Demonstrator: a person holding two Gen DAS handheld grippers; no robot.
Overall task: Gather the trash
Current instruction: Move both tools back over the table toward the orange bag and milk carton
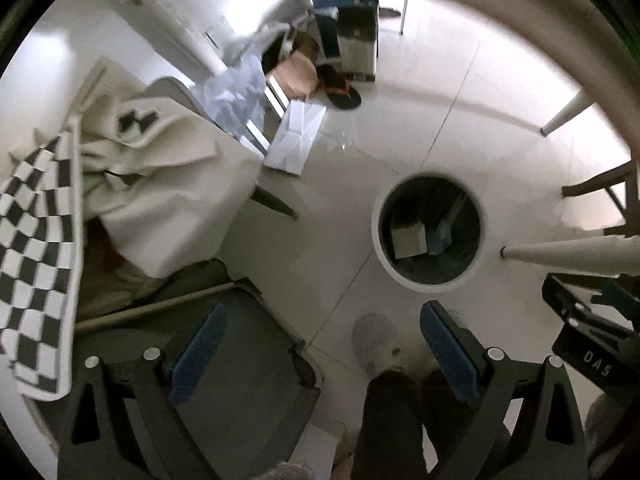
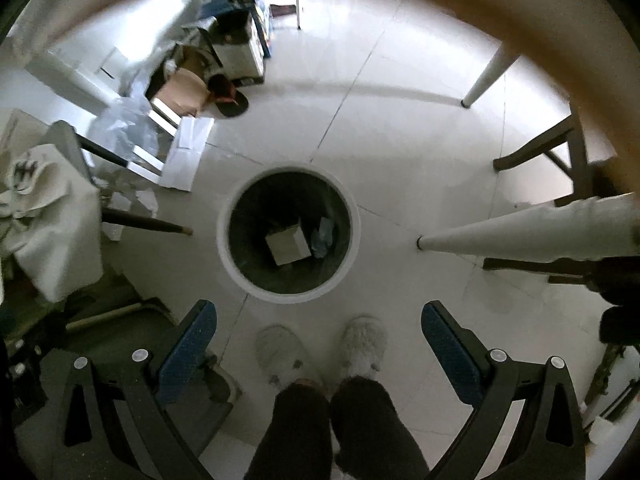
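A round white-rimmed trash bin (image 2: 224, 236) with a dark liner stands on the tiled floor, also in the left wrist view (image 1: 376, 236). Inside lie a small white box (image 2: 288, 246) (image 1: 408, 240) and a bluish crumpled wrapper (image 2: 323, 236) (image 1: 440, 236). My right gripper (image 2: 319, 340) is open and empty, held above the floor just short of the bin. My left gripper (image 1: 320, 344) is open and empty, left of the bin over a grey chair seat (image 1: 240, 360). The right gripper's body (image 1: 588, 328) shows at the right edge of the left wrist view.
The person's fuzzy slippers (image 2: 362, 344) and dark trouser legs are below the grippers. A chair draped with a cream cloth (image 1: 160, 184) and a checkered cloth (image 1: 36, 256) stands left. White table legs (image 2: 520, 236), a flat white box (image 1: 296, 136) and cardboard clutter (image 2: 180, 88) surround the bin.
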